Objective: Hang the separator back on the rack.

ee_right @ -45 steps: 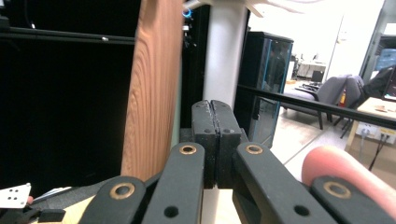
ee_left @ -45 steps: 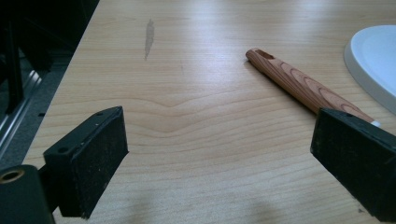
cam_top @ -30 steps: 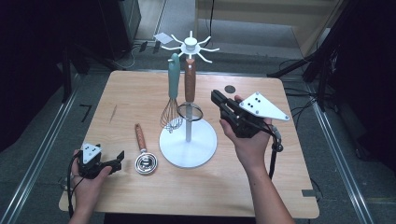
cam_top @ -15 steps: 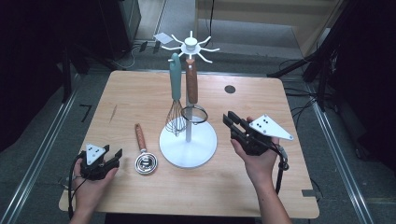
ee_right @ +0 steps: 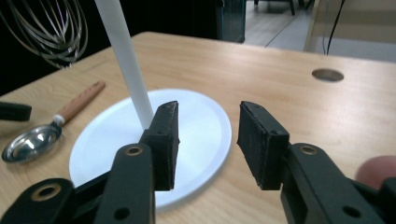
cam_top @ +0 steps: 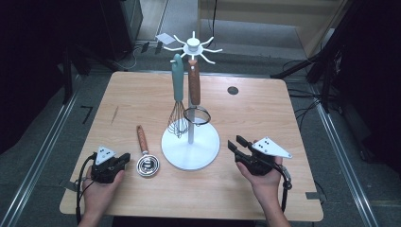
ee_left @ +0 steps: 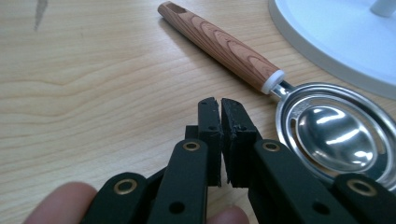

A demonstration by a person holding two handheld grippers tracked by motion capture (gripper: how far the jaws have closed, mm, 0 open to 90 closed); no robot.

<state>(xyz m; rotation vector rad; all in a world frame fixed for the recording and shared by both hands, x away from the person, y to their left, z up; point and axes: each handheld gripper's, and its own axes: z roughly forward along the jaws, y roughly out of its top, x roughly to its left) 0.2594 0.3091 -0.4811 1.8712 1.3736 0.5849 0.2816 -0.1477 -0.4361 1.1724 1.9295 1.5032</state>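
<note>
A white hook stand [cam_top: 191,45] rises from a round base [cam_top: 203,153] at mid table. From it hang a teal-handled whisk [cam_top: 178,94] and a wood-handled ring utensil [cam_top: 194,85]. A wood-handled metal scoop [cam_top: 145,158] lies left of the base, with its bowl [ee_left: 327,130] just right of my left gripper [ee_left: 219,105]. That gripper [cam_top: 125,158] has just been closing and is shut on nothing. Low over the table right of the base, my right gripper [cam_top: 235,144] has been opening; its jaws [ee_right: 208,126] stand apart with nothing between them.
A round hole [cam_top: 232,90] sits in the tabletop at the back right. The stand's pole [ee_right: 123,60] and whisk wires [ee_right: 51,28] are ahead and left of the right gripper. Dark floor and cables surround the table.
My right hand has come down from beside the hanging utensils to the table right of the base, and its jaws have opened. The left gripper's jaws have closed in place.
</note>
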